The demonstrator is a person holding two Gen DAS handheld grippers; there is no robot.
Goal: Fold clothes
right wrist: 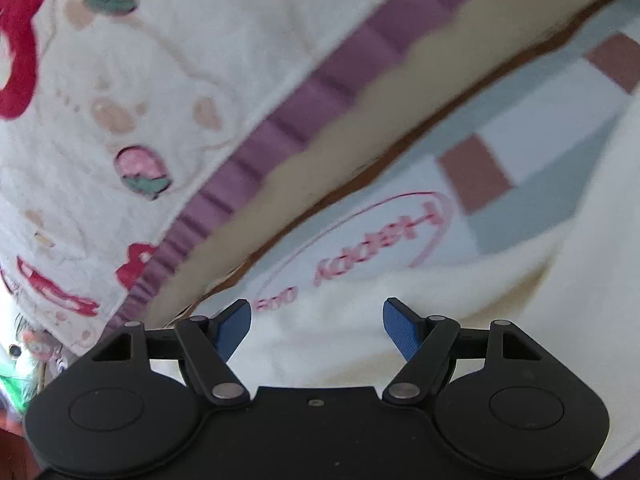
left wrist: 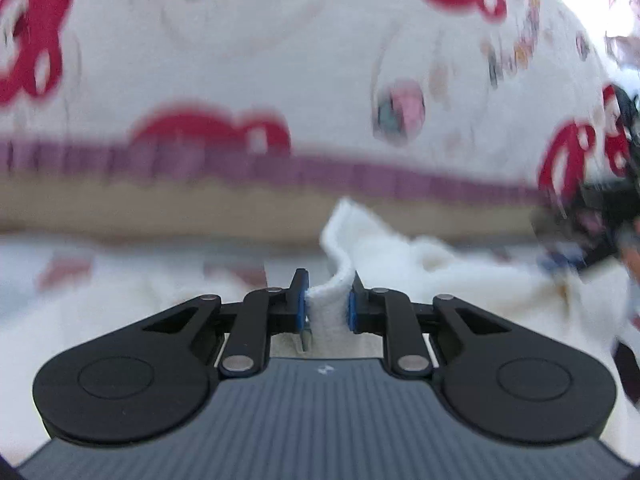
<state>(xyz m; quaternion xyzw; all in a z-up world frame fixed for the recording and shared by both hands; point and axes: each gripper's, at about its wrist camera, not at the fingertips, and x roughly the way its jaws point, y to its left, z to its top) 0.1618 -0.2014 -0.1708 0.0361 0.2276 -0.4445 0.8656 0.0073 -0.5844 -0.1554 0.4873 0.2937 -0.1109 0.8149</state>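
Note:
A cream fleece garment (left wrist: 404,256) lies crumpled on a bed sheet. My left gripper (left wrist: 329,300) is shut on a thick fold of its edge, which stands up between the blue pads (left wrist: 301,304). In the right wrist view the same cream garment (right wrist: 360,320) spreads under my right gripper (right wrist: 316,330), which hangs open just above the cloth with nothing between its fingers. The other gripper shows as a dark blurred shape (left wrist: 612,216) at the right edge of the left wrist view.
The sheet (right wrist: 532,148) is pale blue and white with brown squares and a red oval logo (right wrist: 360,244). Behind it rises a white quilt (left wrist: 248,56) with red and pastel prints and a purple trim band (right wrist: 304,104) over a tan strip.

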